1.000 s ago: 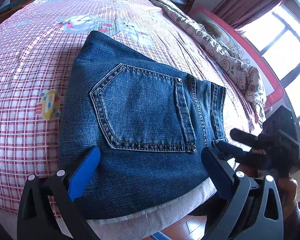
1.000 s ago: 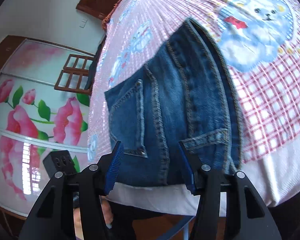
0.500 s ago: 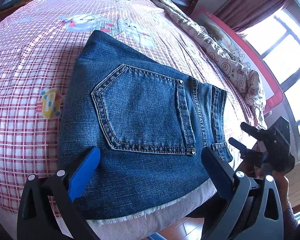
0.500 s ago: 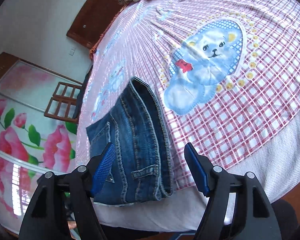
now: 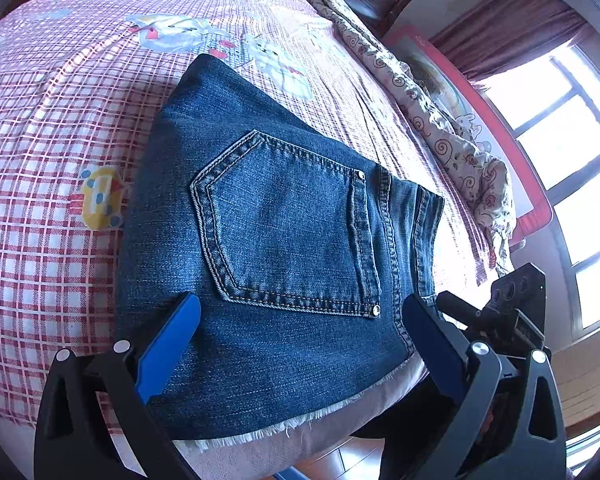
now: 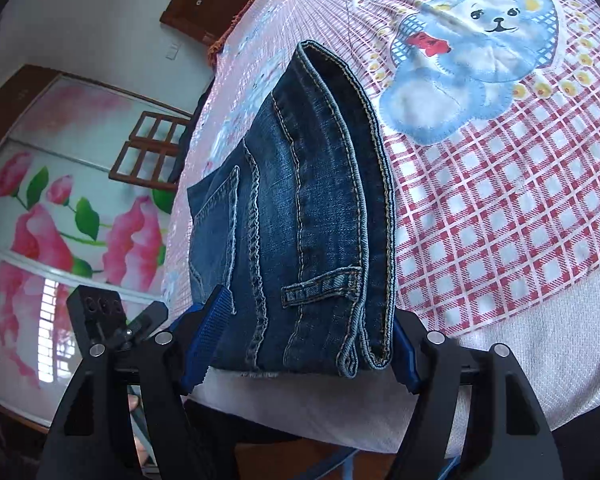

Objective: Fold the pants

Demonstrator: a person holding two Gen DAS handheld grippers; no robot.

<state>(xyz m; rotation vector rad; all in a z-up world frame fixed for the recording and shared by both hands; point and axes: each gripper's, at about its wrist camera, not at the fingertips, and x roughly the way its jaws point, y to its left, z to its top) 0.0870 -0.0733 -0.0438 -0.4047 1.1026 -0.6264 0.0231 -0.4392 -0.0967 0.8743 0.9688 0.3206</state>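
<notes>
The jeans (image 5: 284,248) lay folded into a compact packet at the near edge of the bed (image 5: 40,200), on a pink checked sheet (image 6: 500,220) with a printed bear (image 6: 472,52) at the far right in the right wrist view. The back pocket (image 5: 284,236) faced up, and the waistband (image 6: 340,184) with its belt loop (image 6: 320,286) ran along the right side of the packet. A frayed white edge of cloth showed under the near side of the jeans. The left gripper (image 5: 300,344) was spread wide, its two blue fingers (image 5: 168,348) over the near part of the denim, one at each side; they pinched nothing. The right gripper (image 6: 300,344) was also spread, with the near right corner of the packet between its fingers (image 6: 206,336); the right finger was mostly hidden behind the waistband, so I cannot tell if it touched the cloth. In the left wrist view the right gripper (image 5: 496,316) appeared at the right, just beside the waistband corner. A crumpled floral blanket (image 5: 440,120) lay along the far right of the bed, near a bright window (image 5: 572,184). A wardrobe door with pink flowers (image 6: 60,220) stood at the left.
</notes>
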